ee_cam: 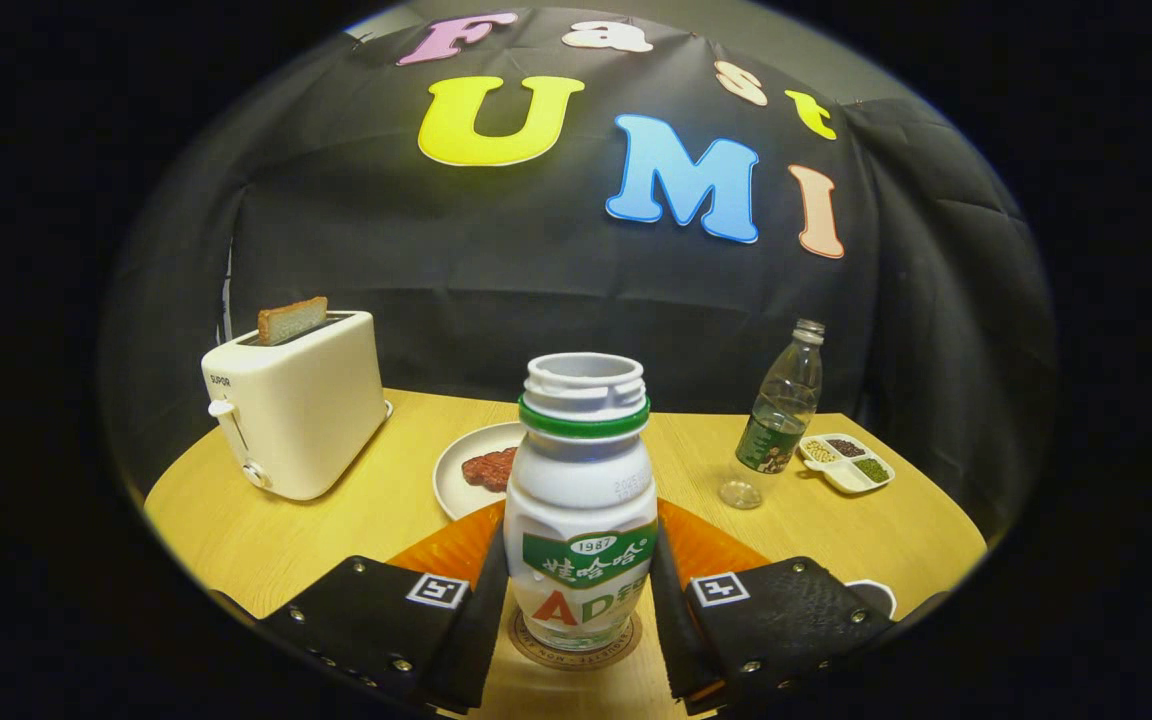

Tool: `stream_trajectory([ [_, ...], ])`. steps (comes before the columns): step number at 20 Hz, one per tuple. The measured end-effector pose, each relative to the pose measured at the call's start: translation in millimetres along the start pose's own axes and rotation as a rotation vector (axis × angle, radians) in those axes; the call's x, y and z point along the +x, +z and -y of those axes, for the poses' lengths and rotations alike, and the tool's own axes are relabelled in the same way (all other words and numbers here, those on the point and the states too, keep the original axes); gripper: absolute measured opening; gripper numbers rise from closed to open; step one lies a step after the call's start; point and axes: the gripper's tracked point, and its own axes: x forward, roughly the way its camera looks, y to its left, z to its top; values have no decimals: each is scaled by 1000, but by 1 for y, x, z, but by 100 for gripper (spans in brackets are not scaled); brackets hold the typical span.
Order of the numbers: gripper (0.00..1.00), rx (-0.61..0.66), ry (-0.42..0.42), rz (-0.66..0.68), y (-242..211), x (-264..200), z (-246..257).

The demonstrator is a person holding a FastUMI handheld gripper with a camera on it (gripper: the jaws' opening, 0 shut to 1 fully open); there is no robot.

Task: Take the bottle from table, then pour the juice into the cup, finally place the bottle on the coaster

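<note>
- Bottle of juice, white with a green collar and no cap, stands upright between the fingers of the claw, its base on a round brown coaster at the near edge of the desk
- Claw is narrowed around the lower body of the bottle, a finger close on each side; they look to be touching or nearly so, but I cannot tell whether both press on it or have just let go
- Desk is pale wood, and an orange mat lies on it just behind the bottle
- White toaster sits far left with a slice of bread standing out of its slot
- White plate with a dark reddish piece of food lies beyond the bottle, toward the middle of the desk
- Clear plastic bottle with a green label stands far right, a small clear lid just near of it, and a divided dish of seeds or grains to its right
- A white rim beside the right finger may be the cup; too little of it is visible to say
- Judgement on progress: with the bottle already set on the coaster, the task looks at its last step, with only opening the claw and backing away left; whether juice was poured cannot be seen
</note>
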Motion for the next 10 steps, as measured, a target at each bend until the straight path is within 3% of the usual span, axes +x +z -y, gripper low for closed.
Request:
stream_trajectory([
  [10, 66, -11, -16, 22, -8, -1, -2],
])
